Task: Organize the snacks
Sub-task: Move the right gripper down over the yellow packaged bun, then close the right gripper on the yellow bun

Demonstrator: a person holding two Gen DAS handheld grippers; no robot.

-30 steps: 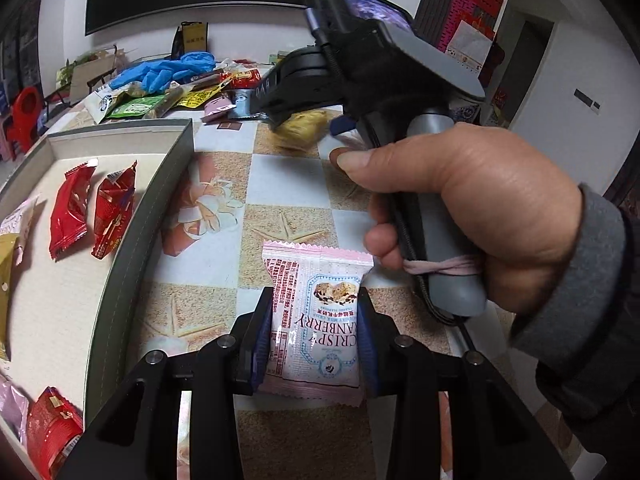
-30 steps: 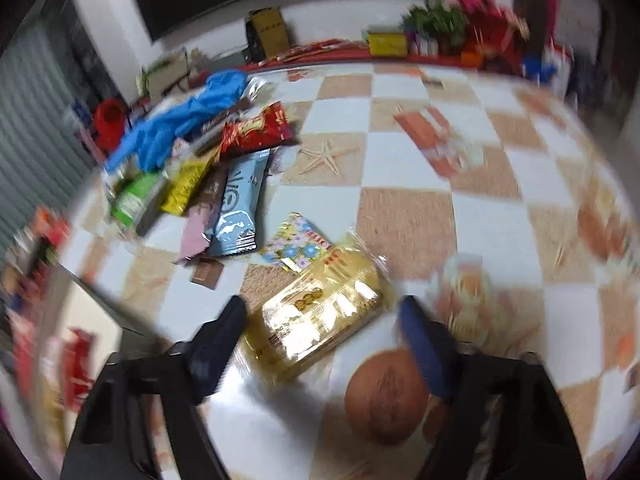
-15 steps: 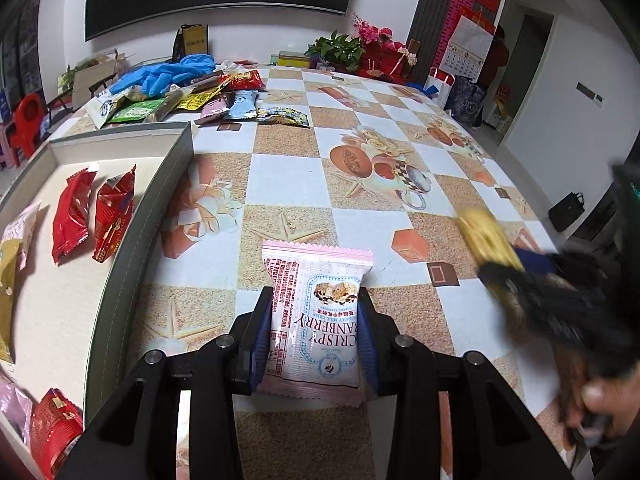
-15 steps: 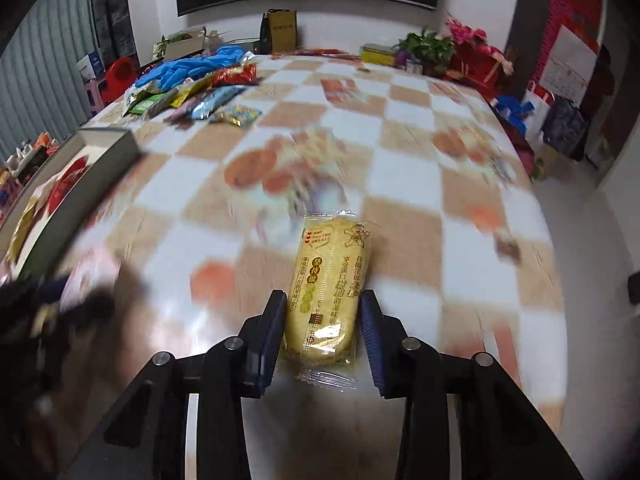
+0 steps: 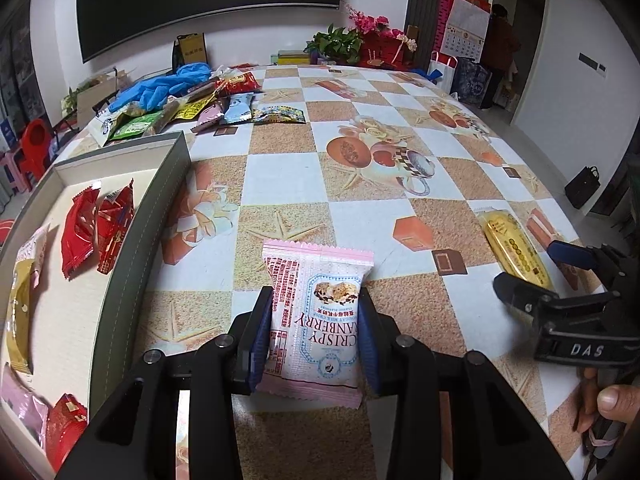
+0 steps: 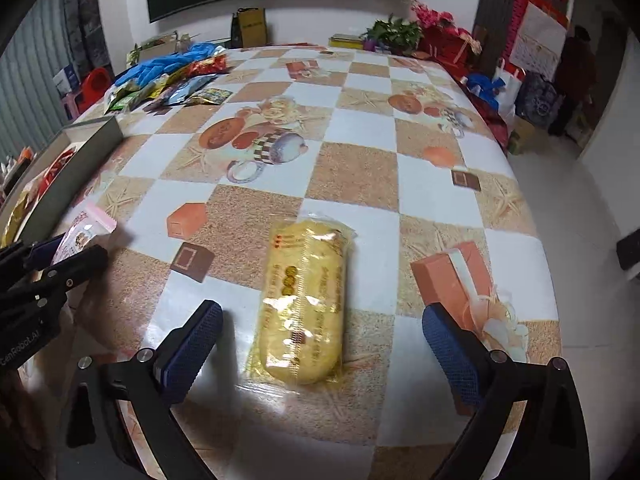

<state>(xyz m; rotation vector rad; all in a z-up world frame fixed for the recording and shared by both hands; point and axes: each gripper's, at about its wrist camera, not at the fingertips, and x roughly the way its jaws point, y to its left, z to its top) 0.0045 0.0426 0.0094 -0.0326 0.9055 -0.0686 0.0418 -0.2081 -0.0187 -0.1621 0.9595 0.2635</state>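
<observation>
A: Logging the right gripper [image 6: 322, 344]. Its jaws are standing wide apart with nothing between the pads. The yellow packet [image 6: 306, 304] is lying flat on the table [image 6: 360, 176], directly ahead in the gap, touching neither pad.

B: Long axis?

A: Running near to far, roughly in line with the fingers, top end leaning slightly right. So a straight closure would be squeezing it across the short width.

B: And the left gripper [image 5: 316, 336]?

A: Clenched on the pink cranberry packet [image 5: 318, 312], holding it upright, crimped top edge pointing away from the camera. The grey tray [image 5: 132, 248] is sitting just to its left, the long wall running near to far.

B: Which hand is nearer which thing?

A: The left is nearer the tray; the right is nearer the yellow packet. In the left view the yellow packet [image 5: 514, 250] is lying well to the right, at the right gripper's fingertips.

B: Counts?

A: One yellow packet on the open table, one pink packet in grasp. In the tray, two red sachets [image 5: 96, 232] side by side at the far part, plus several more along the left and near edges, partly cropped, so I am not giving a total. The far-left pile of loose snacks [image 5: 208, 106], beside blue gloves [image 5: 164, 86], is overlapping too much to count.

B: Judgement?

A: The pink packet probably goes left over the tray wall.
</observation>
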